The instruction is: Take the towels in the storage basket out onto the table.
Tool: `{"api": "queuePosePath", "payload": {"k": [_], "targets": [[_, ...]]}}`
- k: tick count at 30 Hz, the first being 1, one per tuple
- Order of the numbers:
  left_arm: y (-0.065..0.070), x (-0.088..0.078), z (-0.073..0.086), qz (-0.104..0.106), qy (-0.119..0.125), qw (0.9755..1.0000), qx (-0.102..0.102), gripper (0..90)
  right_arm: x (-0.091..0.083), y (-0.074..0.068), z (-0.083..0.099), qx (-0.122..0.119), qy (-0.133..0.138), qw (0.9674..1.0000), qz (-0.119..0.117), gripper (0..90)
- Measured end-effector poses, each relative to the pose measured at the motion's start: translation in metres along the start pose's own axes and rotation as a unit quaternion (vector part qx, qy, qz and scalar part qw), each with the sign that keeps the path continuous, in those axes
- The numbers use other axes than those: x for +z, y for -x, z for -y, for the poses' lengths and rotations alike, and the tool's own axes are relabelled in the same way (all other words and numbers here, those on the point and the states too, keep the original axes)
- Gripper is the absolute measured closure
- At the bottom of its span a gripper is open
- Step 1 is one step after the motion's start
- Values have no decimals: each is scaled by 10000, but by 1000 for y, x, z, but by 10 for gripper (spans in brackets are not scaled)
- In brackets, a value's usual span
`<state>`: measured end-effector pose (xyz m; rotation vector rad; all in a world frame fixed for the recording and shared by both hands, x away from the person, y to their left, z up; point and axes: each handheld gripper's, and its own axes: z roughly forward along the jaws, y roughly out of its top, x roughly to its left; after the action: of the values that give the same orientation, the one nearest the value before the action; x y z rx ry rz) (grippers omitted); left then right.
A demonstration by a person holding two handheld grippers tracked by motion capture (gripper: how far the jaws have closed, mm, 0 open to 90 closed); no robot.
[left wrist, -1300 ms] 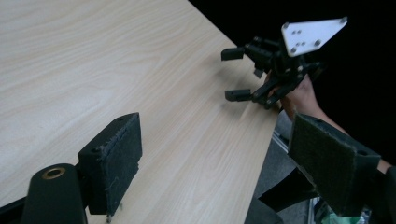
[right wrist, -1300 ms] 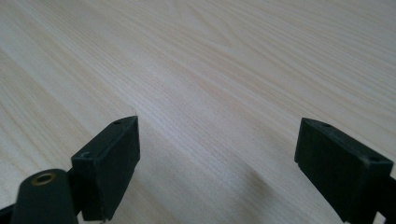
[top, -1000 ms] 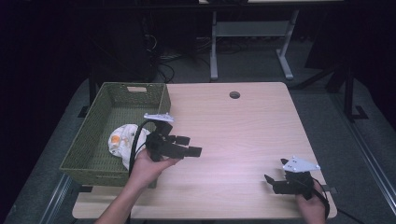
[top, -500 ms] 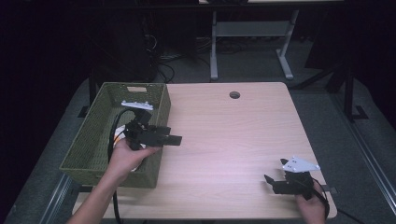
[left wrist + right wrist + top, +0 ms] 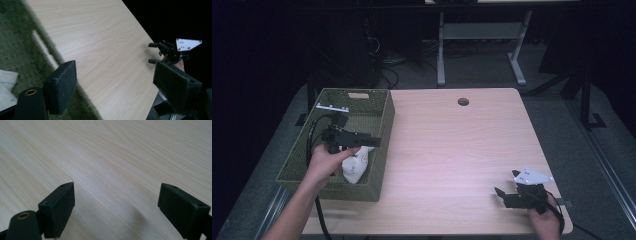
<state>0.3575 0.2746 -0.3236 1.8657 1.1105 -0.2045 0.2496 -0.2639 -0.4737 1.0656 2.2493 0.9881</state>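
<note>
from above, a white bag point(image 5: 353, 164) lies in the green basket point(image 5: 377, 150) just under the left tongs point(image 5: 371, 142); the left gripper view catches only a white corner point(image 5: 7, 80) of it, below and left of the jaws. the left tongs hang over the basket, spread wide, holding nothing. the right tongs point(image 5: 503, 196) sit low over the table point(image 5: 452, 150), well apart from the basket, also wide apart and empty. the bag's long axis runs from the person's side toward the basket's far end.

High view looks down; gripper views skim close over the shared table point(image 5: 452, 150).
</note>
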Motion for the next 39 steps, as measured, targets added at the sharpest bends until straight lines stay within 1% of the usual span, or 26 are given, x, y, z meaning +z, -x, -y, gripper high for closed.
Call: {"api": "queuePosePath", "payload": {"k": [1,3,4,5,6,8,11,13,14,16,18,20,22,24,26,27,28,31,33,35,37,38,39], "targets": [[-3,-2,0,-74,13,10000,-15,187,0,0,0,-1,0,10000,5,137],[-14,-7,0,-192,95,9996,-172,190,0,0,0,0,1,10000,5,137],[-17,-9,0,-236,103,9994,-212,191,0,0,0,2,-5,10000,5,137],[-17,-9,0,-236,103,9994,-212,195,0,0,0,5,-5,10000,4,137],[-27,-13,-1,-373,151,9987,-309,199,0,0,0,3,-2,10000,-1,137],[-34,-16,-1,-472,164,9980,-395,202,0,0,0,-3,0,10000,3,137],[-44,-19,0,-738,84,9961,-471,203,0,0,0,11,-5,10000,0,137],[-50,-20,2,-851,65,9949,-543,204,-1,0,0,14,-3,10000,3,137],[-52,-20,3,-953,29,9938,-573,208,-1,0,0,13,-7,10000,4,137],[-57,-19,4,-1180,-109,9913,-566,211,-1,0,0,13,-9,10000,0,137],[-62,-16,6,-1396,-266,9880,-605,222,-1,0,0,16,2,10000,1,137],[-66,-14,6,-1598,-352,9846,-614,224,-1,0,0,14,0,10000,3,137],[-72,-12,7,-1675,-375,9822,-769,263,-1,0,0,17,2,10000,4,137],[-73,-10,7,-1843,-388,9793,-745,266,-1,0,0,18,5,10000,3,137],[-75,-8,6,-2096,-520,9741,-673,283,-1,0,1,23,7,10000,5,137],[-77,-7,6,-2234,-553,9707,-692,283,-1,1,1,14,7,10000,5,137],[-78,-6,5,-2290,-587,9689,-730,286,-1,1,1,16,3,10000,7,137],[-84,-2,5,-2585,-768,9601,-736,295,-1,1,1,14,15,10000,5,137],[-90,0,4,-2682,-891,9564,-738,299,-2,1,1,2,31,10000,4,137],[-93,3,5,-2807,-1026,9515,-733,303,-2,1,1,2,35,10000,2,137],[-95,7,5,-2822,-1091,9501,-755,304,-2,1,1,16,43,10000,-3,137],[-96,9,5,-2862,-1160,9482,-751,306,-2,1,1,20,48,10000,-4,137],[-96,12,5,-2950,-1220,9449,-720,309,-2,1,1,23,50,10000,-5,137]]}}
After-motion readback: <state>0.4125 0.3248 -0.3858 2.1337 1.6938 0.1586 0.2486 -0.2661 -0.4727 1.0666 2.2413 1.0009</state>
